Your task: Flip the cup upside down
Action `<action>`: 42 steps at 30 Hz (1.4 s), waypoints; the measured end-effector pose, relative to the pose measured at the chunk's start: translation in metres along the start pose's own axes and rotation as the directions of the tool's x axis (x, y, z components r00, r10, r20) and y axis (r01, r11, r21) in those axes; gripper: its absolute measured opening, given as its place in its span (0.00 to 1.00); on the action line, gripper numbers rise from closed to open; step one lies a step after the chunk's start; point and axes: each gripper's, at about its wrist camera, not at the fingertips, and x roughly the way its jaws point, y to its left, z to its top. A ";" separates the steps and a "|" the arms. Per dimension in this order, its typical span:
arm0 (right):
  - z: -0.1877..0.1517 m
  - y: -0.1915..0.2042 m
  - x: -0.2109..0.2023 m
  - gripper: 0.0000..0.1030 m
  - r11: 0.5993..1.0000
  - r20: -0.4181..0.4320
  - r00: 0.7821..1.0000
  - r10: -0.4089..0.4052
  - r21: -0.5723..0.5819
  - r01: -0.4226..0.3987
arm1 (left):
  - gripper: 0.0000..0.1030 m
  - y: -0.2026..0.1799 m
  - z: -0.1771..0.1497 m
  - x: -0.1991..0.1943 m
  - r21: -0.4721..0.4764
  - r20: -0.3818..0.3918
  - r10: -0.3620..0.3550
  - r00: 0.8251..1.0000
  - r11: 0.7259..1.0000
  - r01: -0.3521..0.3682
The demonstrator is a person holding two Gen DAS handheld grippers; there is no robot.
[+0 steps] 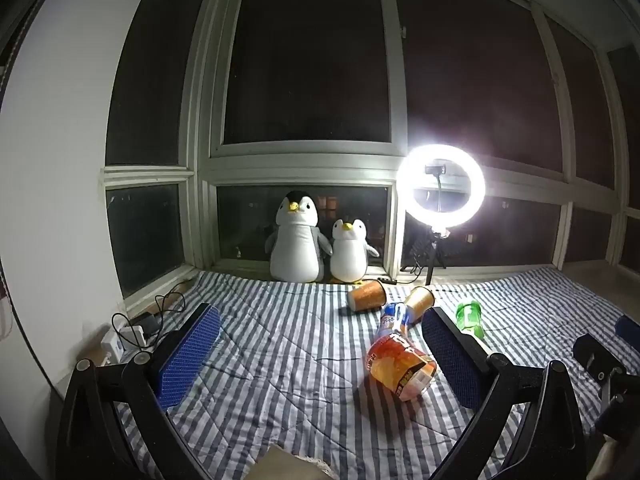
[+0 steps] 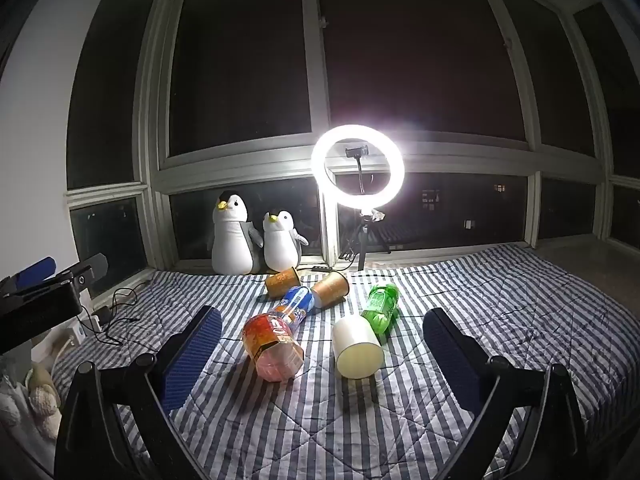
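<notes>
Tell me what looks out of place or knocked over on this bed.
Nothing stands upright: the white cup, two orange paper cups, the green bottle, the blue-labelled bottle and the orange-labelled container all lie tipped on the striped quilt. No spill is visible.

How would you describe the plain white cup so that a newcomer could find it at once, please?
Start at the glowing ring light and come forward over the striped quilt, past the green bottle. The white cup lies on its side there, the only unprinted container.
</notes>
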 end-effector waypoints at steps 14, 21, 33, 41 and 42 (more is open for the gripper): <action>0.002 -0.002 0.000 0.97 1.000 -0.003 1.000 -0.002 -0.002 0.002 | 0.99 0.004 0.005 0.001 -0.003 0.007 0.009 1.000 1.000 -0.009; 0.002 -0.004 -0.004 0.97 1.000 0.002 1.000 -0.005 0.002 0.005 | 0.99 0.002 0.003 0.001 0.002 0.011 0.008 1.000 1.000 -0.008; 0.006 -0.001 -0.001 0.98 1.000 0.006 1.000 -0.010 -0.003 0.010 | 0.99 0.004 0.006 -0.002 0.001 0.009 0.007 1.000 1.000 -0.007; 0.007 -0.001 -0.001 0.98 1.000 0.004 1.000 -0.011 -0.004 0.011 | 0.99 0.004 0.008 -0.002 0.003 0.003 0.005 1.000 1.000 -0.005; 0.007 -0.001 -0.001 0.98 1.000 0.003 1.000 -0.011 -0.004 0.011 | 0.99 0.004 0.008 -0.002 0.003 0.002 0.005 1.000 1.000 -0.005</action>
